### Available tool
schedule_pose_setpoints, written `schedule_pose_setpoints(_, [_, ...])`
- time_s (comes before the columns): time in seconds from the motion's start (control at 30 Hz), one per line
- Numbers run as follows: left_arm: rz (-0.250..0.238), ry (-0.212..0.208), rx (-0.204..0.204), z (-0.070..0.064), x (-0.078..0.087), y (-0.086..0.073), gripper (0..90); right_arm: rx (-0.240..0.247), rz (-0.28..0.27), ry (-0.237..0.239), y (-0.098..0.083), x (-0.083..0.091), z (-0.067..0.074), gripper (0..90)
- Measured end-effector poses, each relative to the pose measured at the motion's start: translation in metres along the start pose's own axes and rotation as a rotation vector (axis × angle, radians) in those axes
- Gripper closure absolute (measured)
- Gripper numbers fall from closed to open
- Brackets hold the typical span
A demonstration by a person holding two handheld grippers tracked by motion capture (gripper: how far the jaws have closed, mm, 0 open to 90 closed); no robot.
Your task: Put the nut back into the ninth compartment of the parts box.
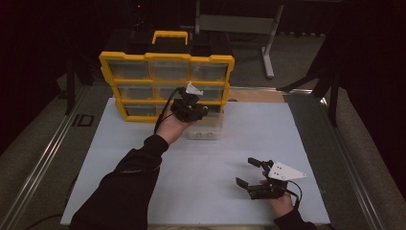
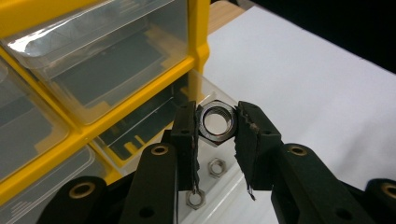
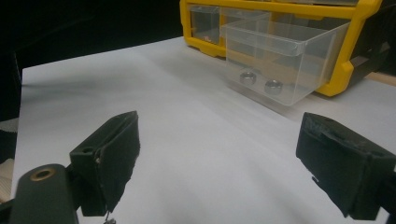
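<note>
— Above the pulled-out clear drawer at the bottom right of the yellow organiser, what is held by the left gripper?

— A steel hex nut is clamped between its pads, the jaws closed onto two opposite flats, with the bore left open to the camera. Two more nuts are seen lying on the drawer floor below it.

— How is the nut expected to handle?

— It is judged small, rigid and fairly heavy for its size, with smooth, polished faces that could slip. The flats are the right place for a hold, since the corners would let it twist out.

— And if it is let go?

— A short drop into the drawer would probably do no harm, though some bouncing or rolling against the other nuts is likely.

— What about the right gripper?

— It is held low over the white mat at the near right, well apart from the organiser, jaws spread wide with nothing between them.
</note>
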State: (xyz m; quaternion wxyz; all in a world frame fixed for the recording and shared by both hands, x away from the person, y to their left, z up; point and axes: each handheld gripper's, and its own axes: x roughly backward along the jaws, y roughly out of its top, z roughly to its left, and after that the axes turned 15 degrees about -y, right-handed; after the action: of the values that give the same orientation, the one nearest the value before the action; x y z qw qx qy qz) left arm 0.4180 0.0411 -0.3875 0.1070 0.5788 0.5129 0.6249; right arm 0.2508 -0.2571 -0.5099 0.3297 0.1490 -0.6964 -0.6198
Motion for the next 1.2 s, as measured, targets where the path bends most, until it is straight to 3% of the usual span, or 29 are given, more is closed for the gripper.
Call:
schedule_pose_setpoints(0.3, [0.009, -0.003, 0.024, 0.005, -0.015, -0.003, 69.0, -0.001, -0.001, 0.002, 0.0, 0.0, -0.001, 13.5])
schedule_pose_setpoints(0.8, [0.077, -0.014, 0.066, 0.013, -0.035, -0.01, 69.0, -0.005, 0.0, 0.002, 0.0, 0.0, -0.001, 13.5])
schedule_pose_setpoints(1.2, [0.115, -0.015, 0.144, 0.024, -0.049, -0.013, 68.9, -0.007, 0.0, 0.003, -0.001, 0.0, -0.002, 13.5])
